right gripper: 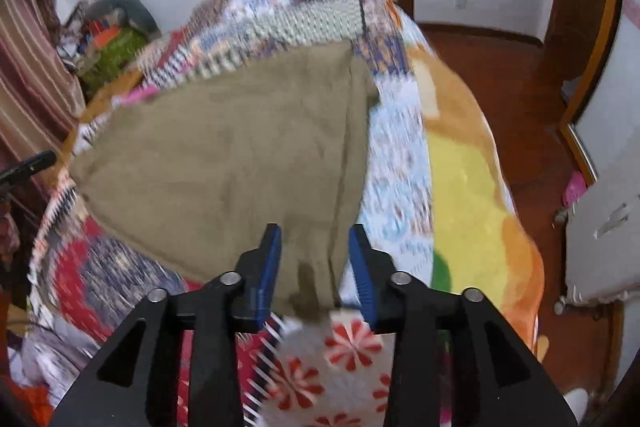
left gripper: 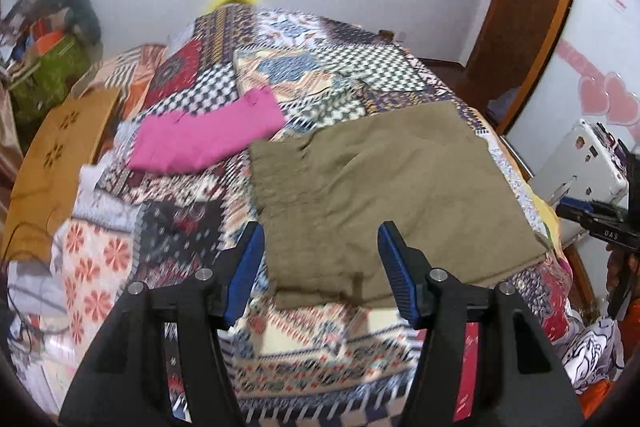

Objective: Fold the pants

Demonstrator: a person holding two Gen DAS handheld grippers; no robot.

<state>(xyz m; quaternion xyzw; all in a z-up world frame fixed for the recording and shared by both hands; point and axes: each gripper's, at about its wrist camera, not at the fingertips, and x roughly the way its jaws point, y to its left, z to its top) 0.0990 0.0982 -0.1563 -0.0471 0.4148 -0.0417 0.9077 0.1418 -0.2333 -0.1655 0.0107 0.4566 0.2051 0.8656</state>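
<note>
Olive-brown pants (left gripper: pixel 384 187) lie folded flat on the patterned bedspread (left gripper: pixel 320 359).

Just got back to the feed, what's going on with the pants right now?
The olive pants lie folded in a flat rectangle on the patchwork quilt. Both the left gripper and right gripper hover over the near edge, jaws open, holding nothing. A pink garment lies beyond.

On the patchwork bedspread (left gripper: pixel 192 239), the folded olive pants (left gripper: pixel 384 187) and a pink garment (left gripper: pixel 208 139) sit just apart; you have bare quilt between them and along the near edge, your open grippers' way clear.
</note>
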